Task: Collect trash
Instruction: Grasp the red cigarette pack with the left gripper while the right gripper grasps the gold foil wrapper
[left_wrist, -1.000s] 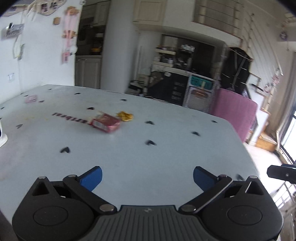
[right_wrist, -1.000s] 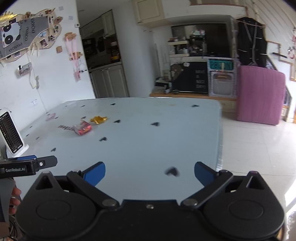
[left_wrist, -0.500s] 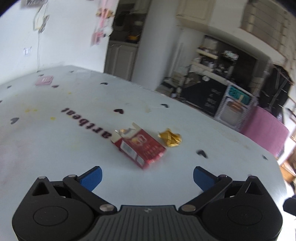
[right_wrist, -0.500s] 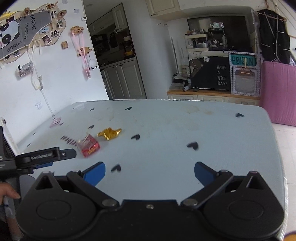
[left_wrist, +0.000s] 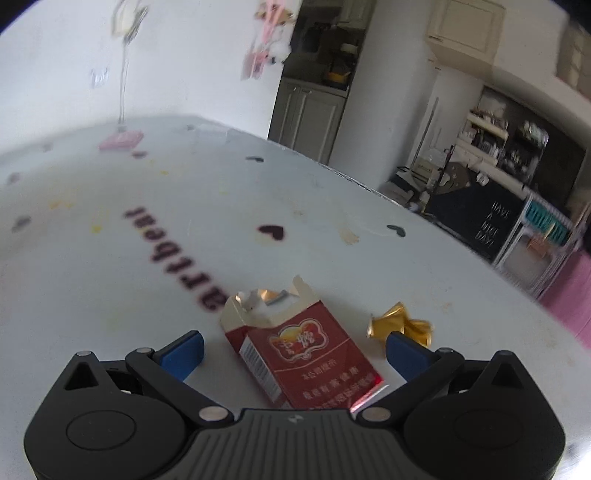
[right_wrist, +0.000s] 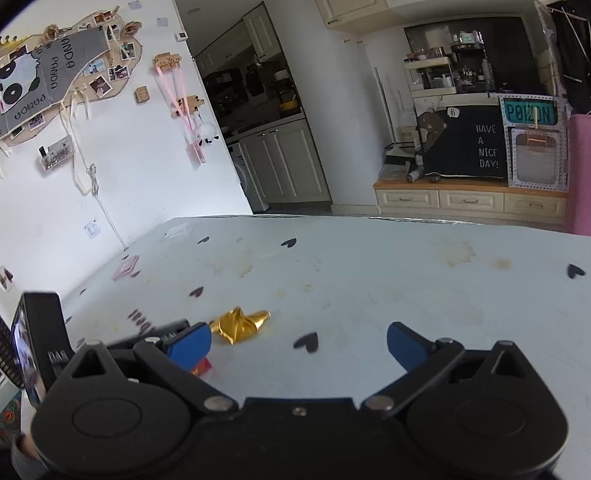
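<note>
Cigarette pack (left_wrist: 306, 354) lies between the spread fingers of the left gripper (left_wrist: 293, 354), untouched

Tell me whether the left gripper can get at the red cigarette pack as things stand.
Probably yes. The left gripper is open, and the red cigarette pack lies flat between its fingers with nothing on top. The gold wrapper sits apart, outside the right finger.

Both wrist views low over table (left_wrist: 110, 280), sharing gold wrapper (left_wrist: 400, 323).

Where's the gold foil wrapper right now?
The gold foil wrapper lies on the table, just right of the red cigarette pack, beside the open left gripper's right fingertip.
</note>
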